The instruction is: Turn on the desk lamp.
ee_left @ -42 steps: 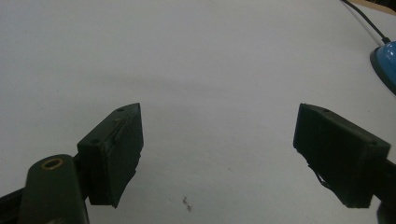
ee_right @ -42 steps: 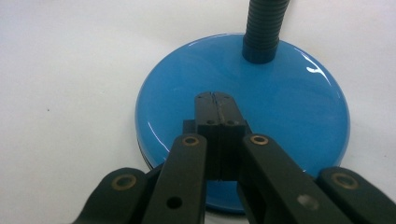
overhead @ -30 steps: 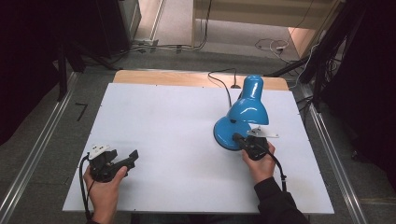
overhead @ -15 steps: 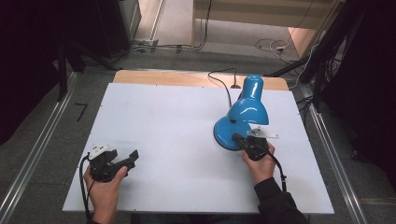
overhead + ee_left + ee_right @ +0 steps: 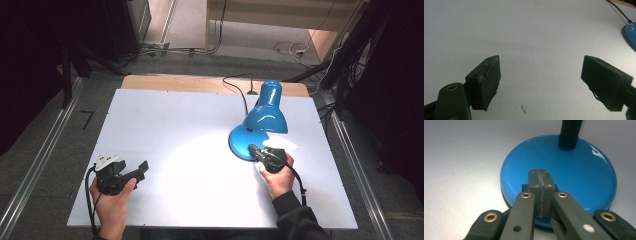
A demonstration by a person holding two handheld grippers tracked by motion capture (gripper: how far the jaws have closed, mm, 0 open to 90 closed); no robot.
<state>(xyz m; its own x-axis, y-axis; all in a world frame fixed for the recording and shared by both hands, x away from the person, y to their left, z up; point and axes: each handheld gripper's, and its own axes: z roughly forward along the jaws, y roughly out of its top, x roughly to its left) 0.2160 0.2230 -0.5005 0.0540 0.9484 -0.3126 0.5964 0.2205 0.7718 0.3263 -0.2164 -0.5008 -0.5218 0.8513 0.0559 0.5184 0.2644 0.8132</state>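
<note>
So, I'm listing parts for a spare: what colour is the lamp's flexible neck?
Black, ribbed; the neck shows best in the right gripper view.

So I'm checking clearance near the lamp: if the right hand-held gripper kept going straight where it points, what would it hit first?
The right hand-held gripper, jaws shut, is already over the glossy blue round lamp base. Straight ahead stands the black ribbed lamp neck, probably first, though depth is unclear.

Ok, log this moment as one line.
left claw: open, idle over table | right claw: shut, tips over lamp base | lamp: upright
</note>
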